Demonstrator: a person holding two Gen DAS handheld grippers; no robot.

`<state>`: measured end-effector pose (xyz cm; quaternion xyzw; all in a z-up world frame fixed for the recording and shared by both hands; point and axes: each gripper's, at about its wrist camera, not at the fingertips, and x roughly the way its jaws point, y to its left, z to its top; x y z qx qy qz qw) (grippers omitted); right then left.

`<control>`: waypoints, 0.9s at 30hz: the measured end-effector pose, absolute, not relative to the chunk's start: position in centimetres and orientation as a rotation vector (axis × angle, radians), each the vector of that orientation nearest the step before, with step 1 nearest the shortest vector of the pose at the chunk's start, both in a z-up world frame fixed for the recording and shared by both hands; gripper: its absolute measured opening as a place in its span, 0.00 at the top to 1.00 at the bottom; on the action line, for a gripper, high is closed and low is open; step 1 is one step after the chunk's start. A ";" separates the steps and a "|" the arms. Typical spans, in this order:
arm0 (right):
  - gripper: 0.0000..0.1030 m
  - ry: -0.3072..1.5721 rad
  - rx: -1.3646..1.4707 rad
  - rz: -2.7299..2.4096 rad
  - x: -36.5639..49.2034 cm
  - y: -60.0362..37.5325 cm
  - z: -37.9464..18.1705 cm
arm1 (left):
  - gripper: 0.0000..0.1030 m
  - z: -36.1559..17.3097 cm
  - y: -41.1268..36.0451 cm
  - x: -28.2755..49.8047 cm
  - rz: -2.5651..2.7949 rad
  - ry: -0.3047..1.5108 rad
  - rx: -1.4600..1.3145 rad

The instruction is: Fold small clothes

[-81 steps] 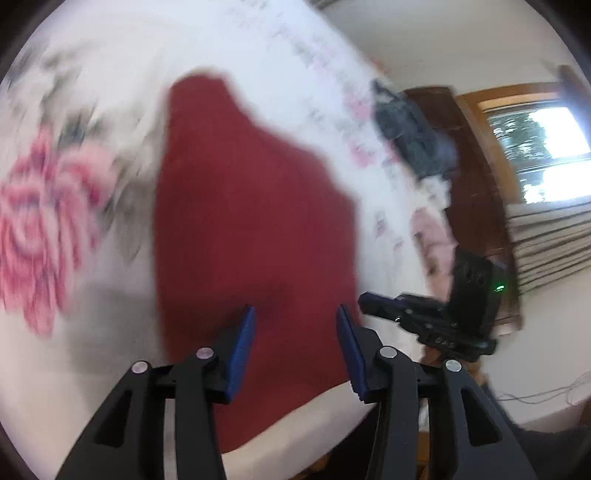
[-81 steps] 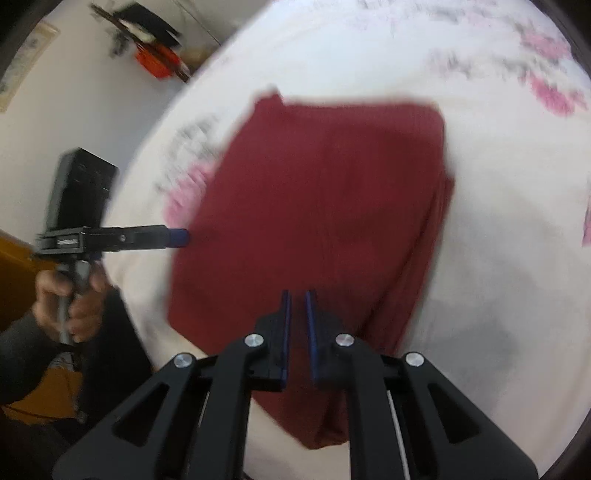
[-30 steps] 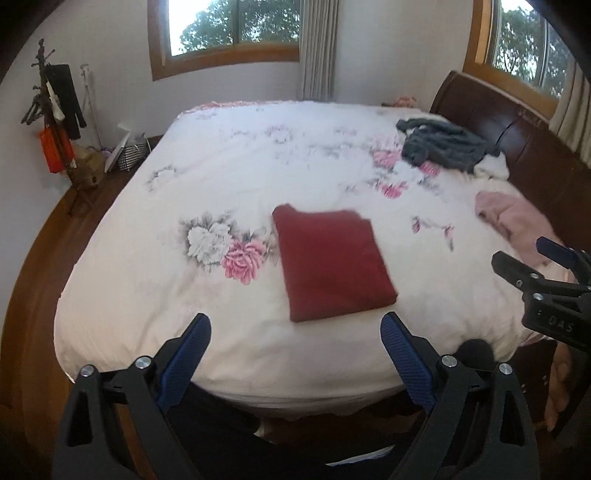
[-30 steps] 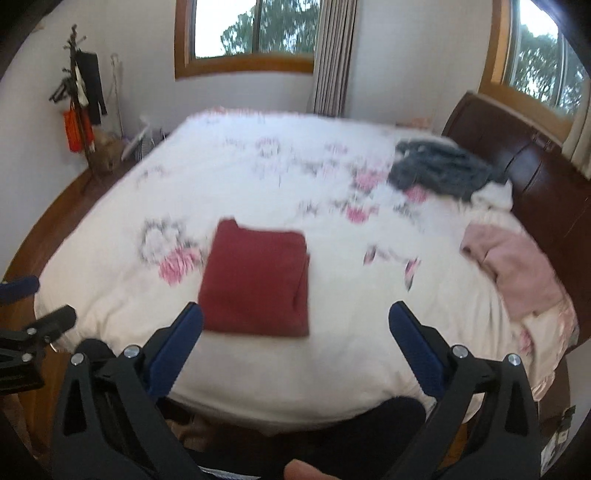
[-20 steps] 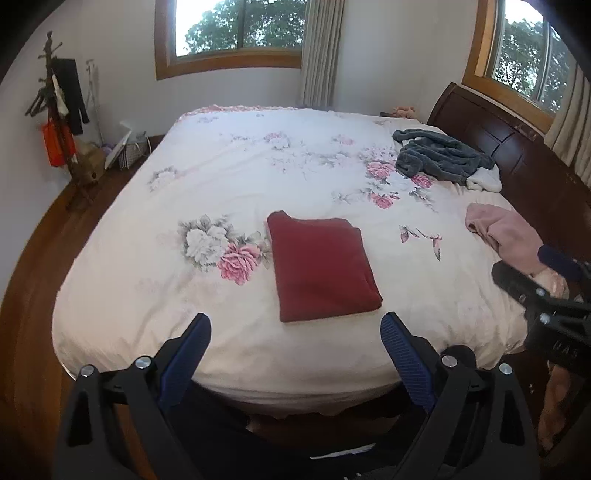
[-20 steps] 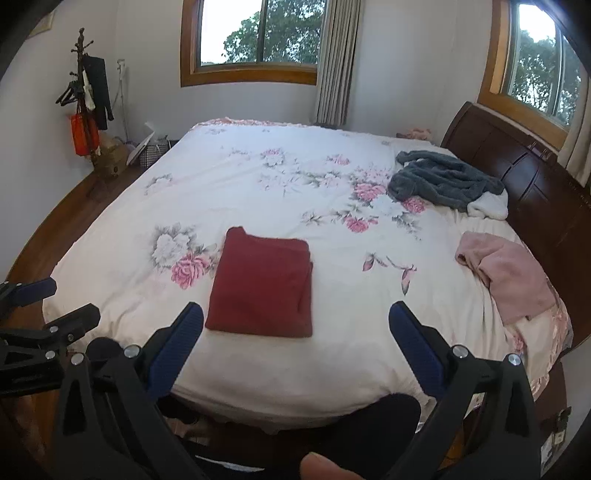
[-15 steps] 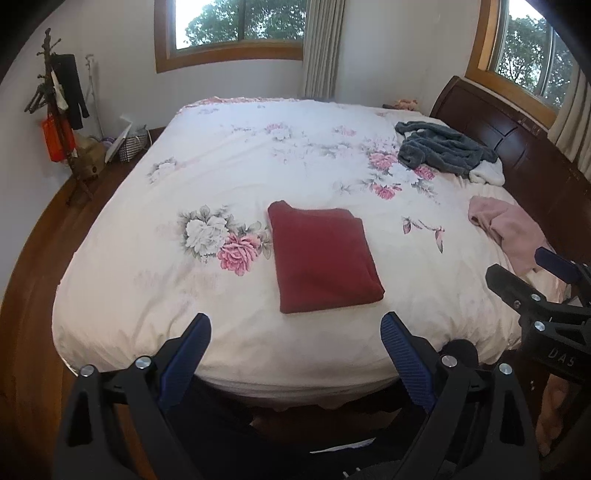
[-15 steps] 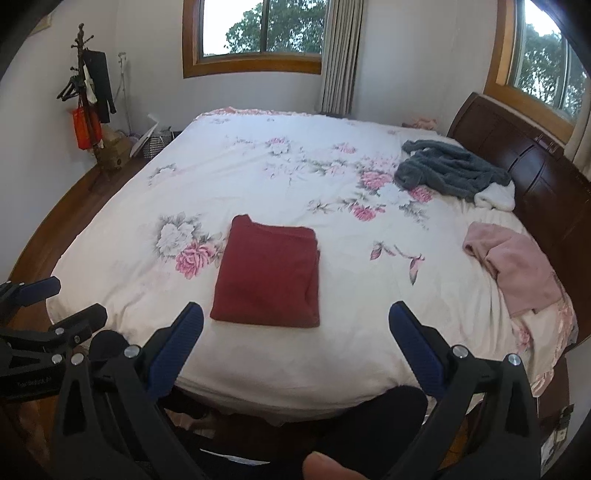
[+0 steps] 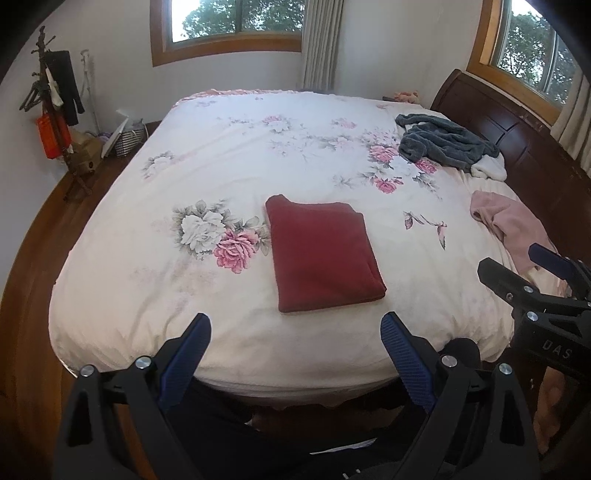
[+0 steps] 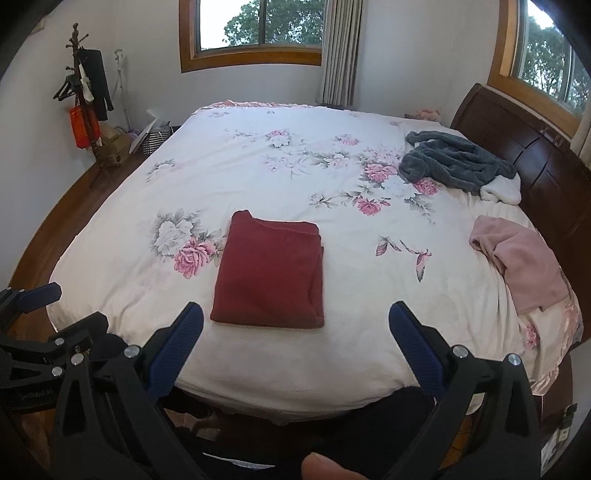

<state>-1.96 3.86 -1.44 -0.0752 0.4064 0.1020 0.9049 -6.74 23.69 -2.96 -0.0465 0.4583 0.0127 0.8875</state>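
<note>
Bedroom seen from the foot of a bed [image 9: 122, 280] w/ a white floral duvet. Folded dark red garment [image 9: 322, 255] lies flat near the bed's near edge, approx. centre frame, just right of a printed pink rose [image 9: 236, 249]. Left hand-held gripper [image 9: 295, 345] at 6 o'clock, blue-padded fingers spread wide, holding nothing, well short of the garment. Right hand-held gripper [image 10: 295, 334] likewise spread wide & empty, at 6 o'clock in its own view; it also shows at 3 o'clock in the left view. Crumpled pink garment [image 9: 513, 225] at 3 o'clock on the bed's right edge; grey fleece garment [image 9: 447, 146] at 2 o'clock near the dark wood headboard [image 9: 517, 136]. Coat stand [image 9: 55, 107] at 10 o'clock; window [image 9: 236, 18] at 12.
</note>
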 end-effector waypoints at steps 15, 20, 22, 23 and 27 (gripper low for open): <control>0.03 0.826 -0.148 0.214 -1.5 3.6 -1.4 | 0.09 -2.9 23.5 -6.4 0.022 0.954 -0.090; 0.03 0.824 -0.146 0.214 -1.6 3.6 -1.4 | 0.09 -2.6 23.5 -6.3 0.023 0.951 -0.085; 0.03 0.821 -0.145 0.214 -1.4 3.6 -1.3 | 0.09 -2.5 23.6 -6.1 0.023 0.949 -0.086; 0.03 0.820 -0.146 0.215 -1.3 3.5 -1.2 | 0.09 -2.4 23.5 -6.1 0.025 0.948 -0.085; 0.03 0.816 -0.150 0.216 -1.1 3.5 -1.1 | 0.09 -2.3 23.6 -5.8 0.028 0.948 -0.089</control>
